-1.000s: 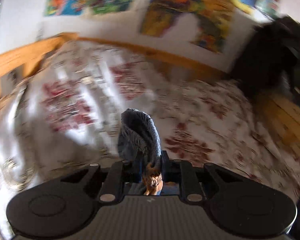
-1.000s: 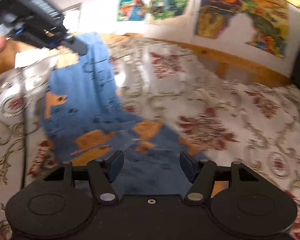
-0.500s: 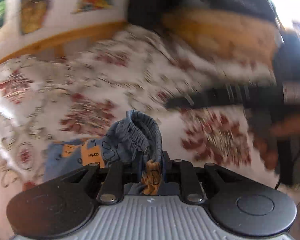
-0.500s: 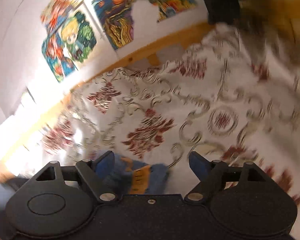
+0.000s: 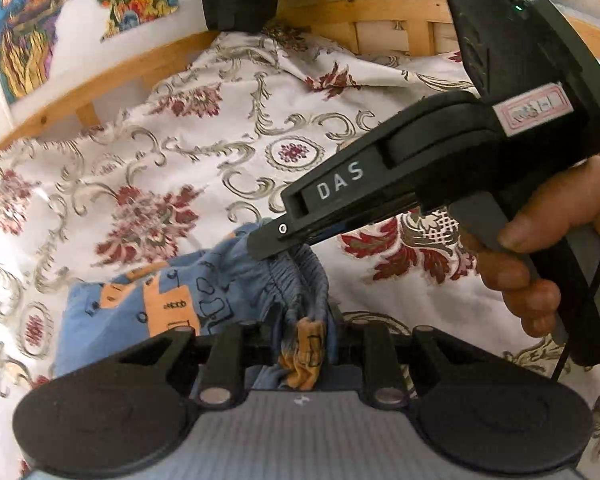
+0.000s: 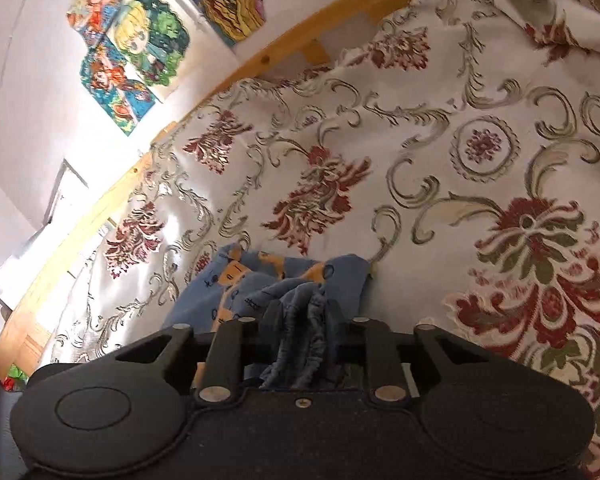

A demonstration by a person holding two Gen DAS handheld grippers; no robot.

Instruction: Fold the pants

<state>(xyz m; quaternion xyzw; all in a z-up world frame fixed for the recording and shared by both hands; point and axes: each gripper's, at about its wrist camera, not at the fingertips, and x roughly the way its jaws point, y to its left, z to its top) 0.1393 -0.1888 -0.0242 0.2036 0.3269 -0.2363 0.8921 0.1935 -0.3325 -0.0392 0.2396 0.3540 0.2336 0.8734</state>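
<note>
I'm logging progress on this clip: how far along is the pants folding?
Early to midway. Both ends are gathered: the left claw and right claw each pinch bunched pants at the elastic waistband. The rest lies rumpled on the floral bedspread. Smoothing, laying flat and the final folds remain.

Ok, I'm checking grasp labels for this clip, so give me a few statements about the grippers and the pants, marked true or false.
1. The left gripper is shut on the pants. True.
2. The right gripper is open and holds nothing. False: it is shut on the gathered waistband.
3. The pants are plain grey. False: they are blue with orange shapes.
4. The pants lie on a floral bedspread. True.
5. In the left wrist view a hand holds the right gripper. True.
</note>
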